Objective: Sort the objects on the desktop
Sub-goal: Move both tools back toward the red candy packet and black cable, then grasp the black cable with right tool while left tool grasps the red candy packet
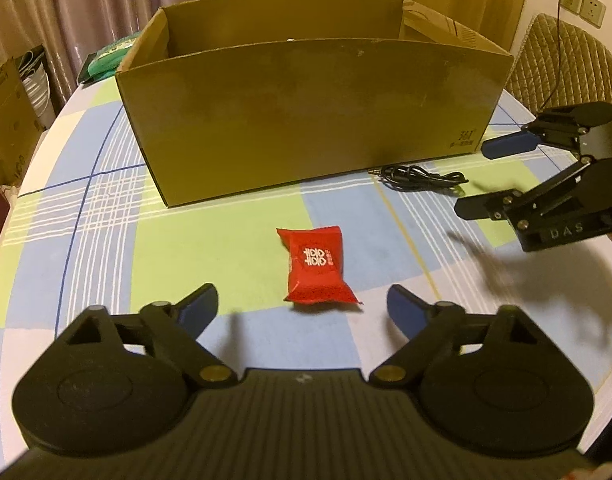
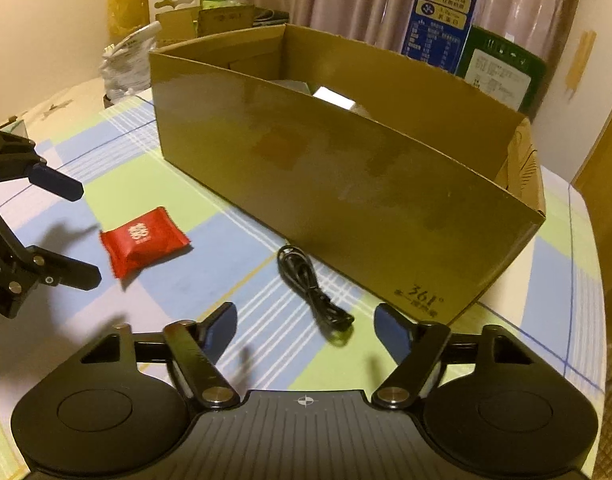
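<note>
The red packet lies on the table before the box, just ahead of the left gripper, whose jaws are spread and empty. It is judged light, soft and crinkly, best pinched across its puffed middle. The limp cable lies by the box between the spread, empty fingers of the right gripper.

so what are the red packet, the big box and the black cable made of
Red packet: looks like glossy plastic or foil film, with crimped ends and a soft sheen. Big box: brown corrugated cardboard, matte, with raw cut edges. Black cable: probably rubber or plastic sheathing, slightly shiny, with a metal plug tip.
</note>
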`<state>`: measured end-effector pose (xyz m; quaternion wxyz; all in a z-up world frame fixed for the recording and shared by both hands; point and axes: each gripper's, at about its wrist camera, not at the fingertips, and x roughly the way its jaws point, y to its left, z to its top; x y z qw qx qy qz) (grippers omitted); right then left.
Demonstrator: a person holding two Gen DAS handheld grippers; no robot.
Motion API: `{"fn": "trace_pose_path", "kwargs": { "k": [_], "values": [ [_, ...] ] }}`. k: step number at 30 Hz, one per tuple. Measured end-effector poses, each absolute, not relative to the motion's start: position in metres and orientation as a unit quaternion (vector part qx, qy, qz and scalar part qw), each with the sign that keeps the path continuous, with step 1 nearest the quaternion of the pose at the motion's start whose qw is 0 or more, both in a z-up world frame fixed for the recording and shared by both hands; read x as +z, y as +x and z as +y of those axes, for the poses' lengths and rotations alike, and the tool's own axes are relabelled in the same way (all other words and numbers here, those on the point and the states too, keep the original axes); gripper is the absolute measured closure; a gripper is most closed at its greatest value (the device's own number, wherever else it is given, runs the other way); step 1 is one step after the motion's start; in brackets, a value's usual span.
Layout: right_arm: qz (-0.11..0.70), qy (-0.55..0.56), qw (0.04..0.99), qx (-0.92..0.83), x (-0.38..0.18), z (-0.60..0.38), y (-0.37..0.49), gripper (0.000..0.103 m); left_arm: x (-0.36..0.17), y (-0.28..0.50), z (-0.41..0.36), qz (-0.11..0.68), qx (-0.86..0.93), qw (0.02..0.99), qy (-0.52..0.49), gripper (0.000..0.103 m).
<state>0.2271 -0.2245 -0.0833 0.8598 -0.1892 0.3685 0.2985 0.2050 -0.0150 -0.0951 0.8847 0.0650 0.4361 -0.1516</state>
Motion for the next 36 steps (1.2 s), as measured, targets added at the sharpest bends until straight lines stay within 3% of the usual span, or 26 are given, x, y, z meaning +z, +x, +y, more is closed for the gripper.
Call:
{"fn": "trace_pose_path", "kwargs": {
  "k": [10, 13, 25, 30, 36],
  "values": [
    [0.375, -0.190, 0.851, 0.315, -0.092, -0.225, 0.247, 0.038, -0.101, 0.211, -0.029, 0.421, -0.169, 0.886, 0.089, 0.025],
    [0.377, -0.188, 0.850, 0.317, -0.095, -0.227, 0.251, 0.044, -0.104, 0.211, -0.034, 0.422, -0.172, 0.884, 0.102, 0.029],
    [0.397, -0.182, 0.835, 0.334, -0.108, -0.218, 0.268, 0.068, -0.109, 0.215, -0.034, 0.423, -0.167, 0.885, 0.097, 0.030],
    [0.411, -0.166, 0.831, 0.338, -0.109, -0.217, 0.269, 0.086, -0.109, 0.216, -0.032, 0.424, -0.162, 0.886, 0.090, 0.030],
    [0.436, -0.147, 0.818, 0.344, -0.105, -0.208, 0.258, 0.089, -0.116, 0.218, -0.034, 0.429, -0.162, 0.885, 0.087, 0.030]
  ]
}}
